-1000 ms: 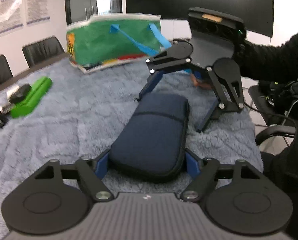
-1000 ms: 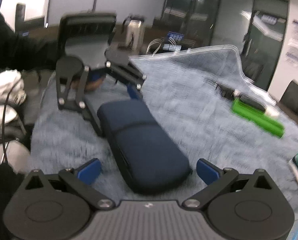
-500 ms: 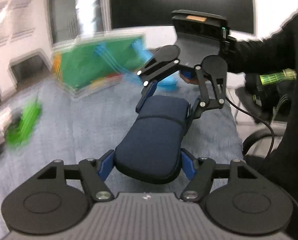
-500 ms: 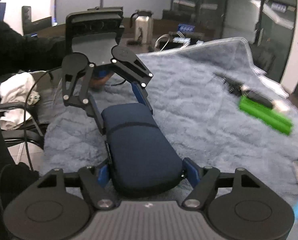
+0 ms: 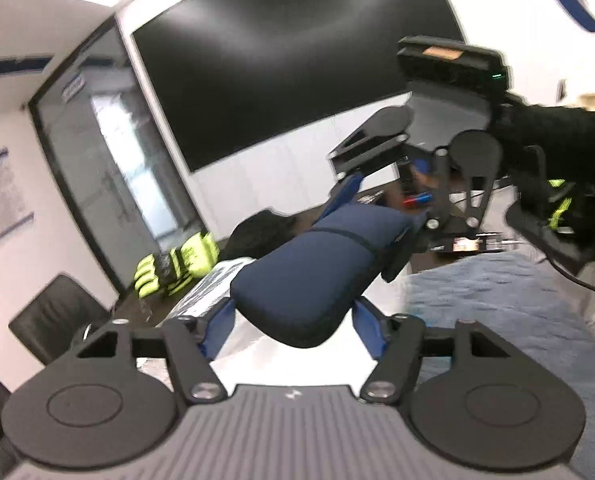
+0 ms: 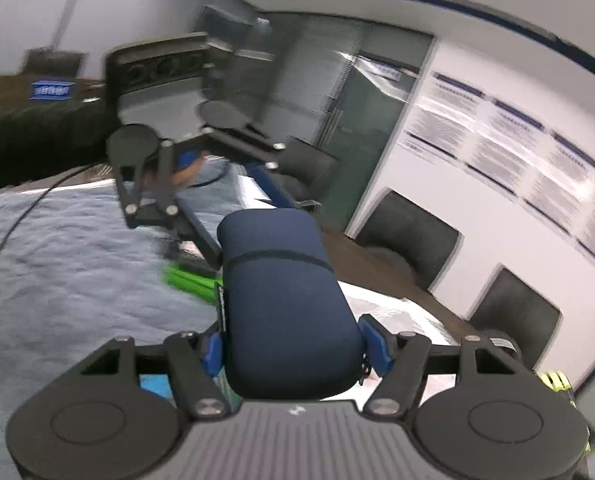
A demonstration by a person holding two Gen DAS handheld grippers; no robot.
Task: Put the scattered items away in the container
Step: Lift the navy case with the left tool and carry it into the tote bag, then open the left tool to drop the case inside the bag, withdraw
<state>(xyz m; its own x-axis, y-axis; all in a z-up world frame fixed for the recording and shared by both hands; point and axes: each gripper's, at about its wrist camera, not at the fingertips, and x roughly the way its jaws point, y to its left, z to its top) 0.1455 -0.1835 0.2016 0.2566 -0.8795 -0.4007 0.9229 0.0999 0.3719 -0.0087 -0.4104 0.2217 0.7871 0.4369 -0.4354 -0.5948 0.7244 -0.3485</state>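
Pouch, a long navy zip case, is in the air across the middle of both views, carried between two claws and clear of the blue fleece on the bench.

In the left wrist view, green gloves lie at centre left on dark wood. The left claw at lower centre pinches the near end of the pouch between its blue pads. The right claw at upper right clamps the far end, though blur hides just where its pads sit. No container shows in this view.

In the right wrist view, the fleece fills the left. A green thing lies just left of the pouch, low against the fleece. The right claw at lower centre grips the pouch's near end from both sides. The left claw is at upper left of centre on the far end. Dark chairs line the wall on the right.

My judgement of the risks: both frames are smeared, so the carry looks fast. The pouch is soft and rounded, and each claw holds only an end. If the two hands drift apart or twist against each other, one end may slide out of its pads, and the pouch would swing from the other claw or drop. With the container out of sight, a misjudged release could also leave the pouch on the rim or beside it.
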